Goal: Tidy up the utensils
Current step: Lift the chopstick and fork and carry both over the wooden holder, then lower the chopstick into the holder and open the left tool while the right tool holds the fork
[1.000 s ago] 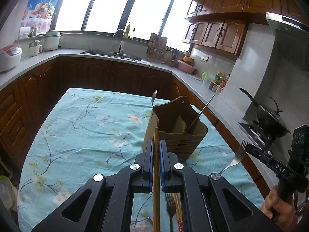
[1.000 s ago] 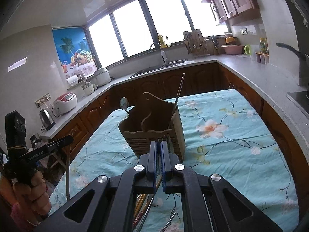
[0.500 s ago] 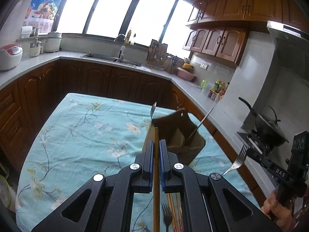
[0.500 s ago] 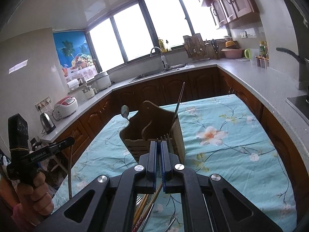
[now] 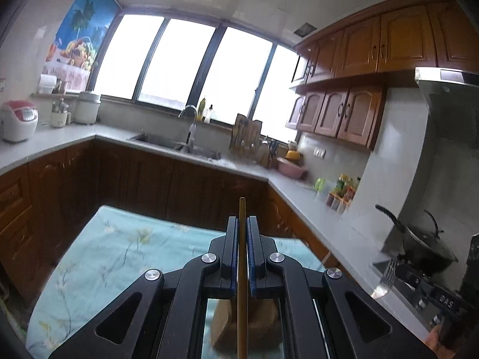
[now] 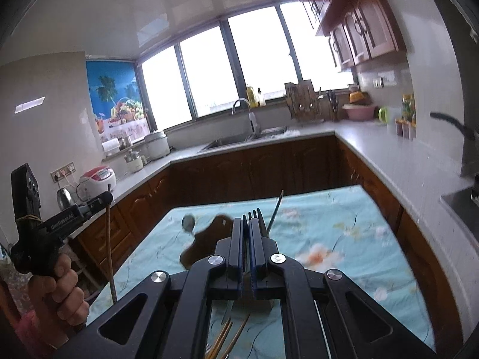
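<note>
Utensils, two in hand: a wooden chopstick (image 5: 241, 269) is standing upright between the closed pads of the left tongs (image 5: 242, 233), its tip rising just above the fingertips and its lower length running down out of view; in the right wrist view the same chopstick (image 6: 110, 251) is hanging near vertical from the left tongs (image 6: 101, 201), gripped by a person's hand (image 6: 60, 293) at the left edge. A metal fork (image 6: 254, 213) is sitting clamped in the right tongs (image 6: 247, 224), which are pressing fully together on it, only the tines showing above the fingertips; from the left wrist view that fork (image 5: 384, 278) is pointing tines-up at the far right, the right tongs (image 5: 402, 272) blurred beside it. More chopsticks (image 6: 227, 338) are lying loose on the bench (image 6: 344, 239) under the right tongs, on a light blue floral cloth. A wooden utensil holder (image 6: 206, 239) is standing on the cloth just beyond both tongs, partly hidden by them, with a spoon (image 6: 188, 223) sticking up at its left and a thin dark utensil (image 6: 275, 212) leaning out at its right. Farther back, dark wood cabinets are running under a grey counter carrying a sink with faucet (image 6: 248, 113), a rice cooker (image 6: 97, 178) and a knife rack (image 6: 301, 100). Bright windows are filling the far wall.
</note>
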A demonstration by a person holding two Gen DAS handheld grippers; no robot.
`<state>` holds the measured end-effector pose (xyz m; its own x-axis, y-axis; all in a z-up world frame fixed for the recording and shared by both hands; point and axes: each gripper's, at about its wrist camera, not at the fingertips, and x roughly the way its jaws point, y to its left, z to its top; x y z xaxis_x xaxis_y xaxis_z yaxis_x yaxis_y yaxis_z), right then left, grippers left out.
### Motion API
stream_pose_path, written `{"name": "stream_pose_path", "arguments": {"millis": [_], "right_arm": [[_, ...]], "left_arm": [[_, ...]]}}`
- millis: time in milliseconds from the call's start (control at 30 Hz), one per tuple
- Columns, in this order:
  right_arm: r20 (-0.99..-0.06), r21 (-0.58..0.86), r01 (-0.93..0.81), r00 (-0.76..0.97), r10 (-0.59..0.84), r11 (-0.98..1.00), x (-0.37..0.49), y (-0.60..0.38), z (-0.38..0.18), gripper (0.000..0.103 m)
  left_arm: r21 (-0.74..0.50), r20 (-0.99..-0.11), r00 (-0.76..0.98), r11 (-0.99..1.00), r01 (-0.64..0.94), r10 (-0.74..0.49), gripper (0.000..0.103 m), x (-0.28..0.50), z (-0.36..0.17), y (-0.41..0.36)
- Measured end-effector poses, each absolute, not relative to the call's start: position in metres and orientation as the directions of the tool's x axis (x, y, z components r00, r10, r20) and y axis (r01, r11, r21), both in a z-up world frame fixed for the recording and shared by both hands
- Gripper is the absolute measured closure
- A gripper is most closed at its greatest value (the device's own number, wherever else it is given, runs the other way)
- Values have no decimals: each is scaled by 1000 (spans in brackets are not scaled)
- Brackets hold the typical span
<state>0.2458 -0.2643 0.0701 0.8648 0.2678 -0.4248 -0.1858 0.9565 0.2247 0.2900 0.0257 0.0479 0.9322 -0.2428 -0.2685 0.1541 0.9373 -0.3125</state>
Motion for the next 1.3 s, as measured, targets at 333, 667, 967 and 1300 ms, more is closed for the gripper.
{"name": "stream_pose_path", "arguments": {"millis": [333,667,967,1300], "right_arm": [[-390,210,-166,889,238,964,285,-274,83,100],[-395,218,-155,889,232,964,317,-280,72,100],[-439,213,-164,864,245,963,332,-272,47,100],[-517,175,-215,810,275,961,332,-243,14,100]], "left_arm": [[-285,-202,961,950,125,-187,99,348,13,-3],[-260,-179,973,961,96,-146,99,398,-14,-36],[-200,-216,970,977,71,-114,99,405,-47,-60],[-217,-265,953,972,91,-148,99,384,-45,-35]]}}
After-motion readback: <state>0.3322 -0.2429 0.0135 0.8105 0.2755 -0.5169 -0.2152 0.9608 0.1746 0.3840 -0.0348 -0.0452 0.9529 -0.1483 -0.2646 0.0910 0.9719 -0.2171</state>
